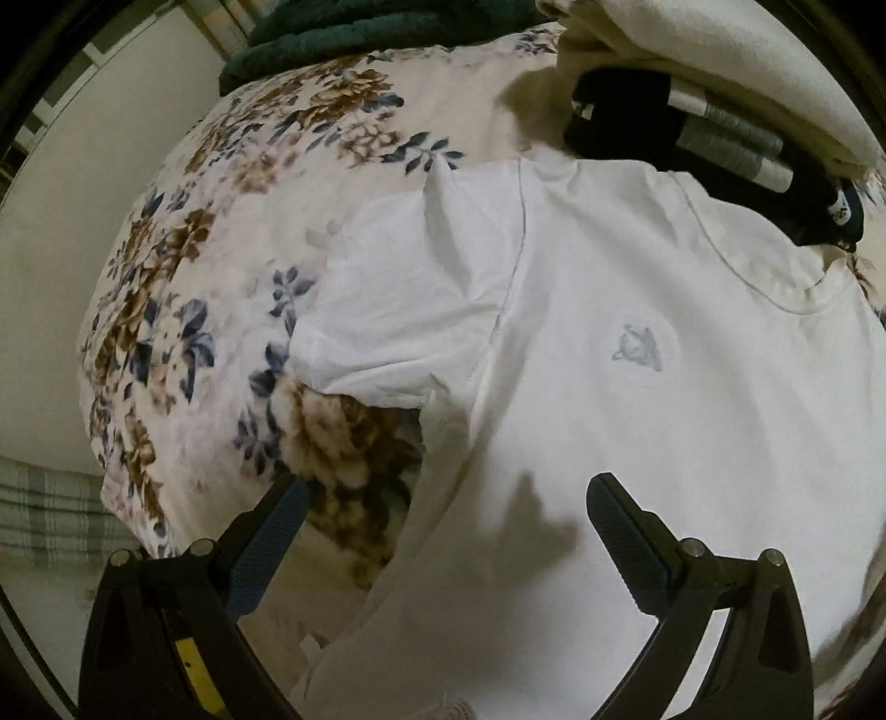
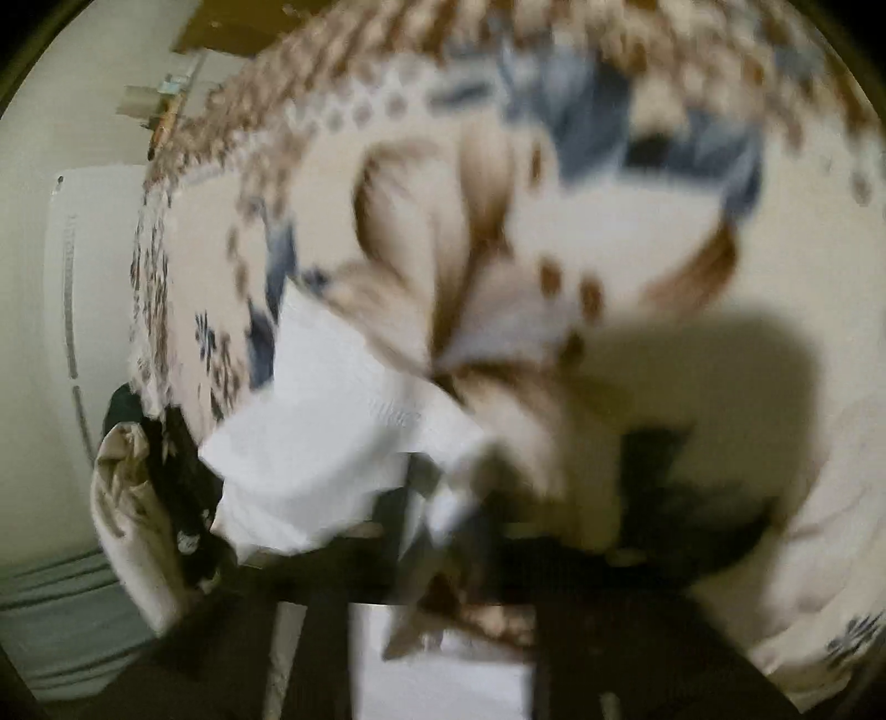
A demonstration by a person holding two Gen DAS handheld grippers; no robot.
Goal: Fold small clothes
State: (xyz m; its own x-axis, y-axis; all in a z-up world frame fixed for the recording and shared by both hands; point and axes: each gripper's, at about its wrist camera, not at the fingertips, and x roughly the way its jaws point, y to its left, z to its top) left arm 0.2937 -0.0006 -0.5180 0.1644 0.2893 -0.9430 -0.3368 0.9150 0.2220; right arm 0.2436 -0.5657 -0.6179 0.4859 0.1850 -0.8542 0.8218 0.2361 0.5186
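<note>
Two fingers wide, left gripper (image 1: 446, 504), over shirt (image 1: 637, 387)

**Setting: home bedroom**

Floral bedspread (image 1: 183, 310) covers a soft, rounded surface, evidently a bed. Beyond its far edge: dark green blanket (image 1: 310, 44). On the bedspread: white T-shirt (image 1: 637, 387) and a pile of other clothes (image 1: 709, 133). Plain pale wall (image 1: 83, 249) beside the bedspread. White appliance (image 2: 83, 277) by the bed's edge.

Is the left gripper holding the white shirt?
No, the left gripper is open above the white shirt, with nothing between its fingers.
</note>
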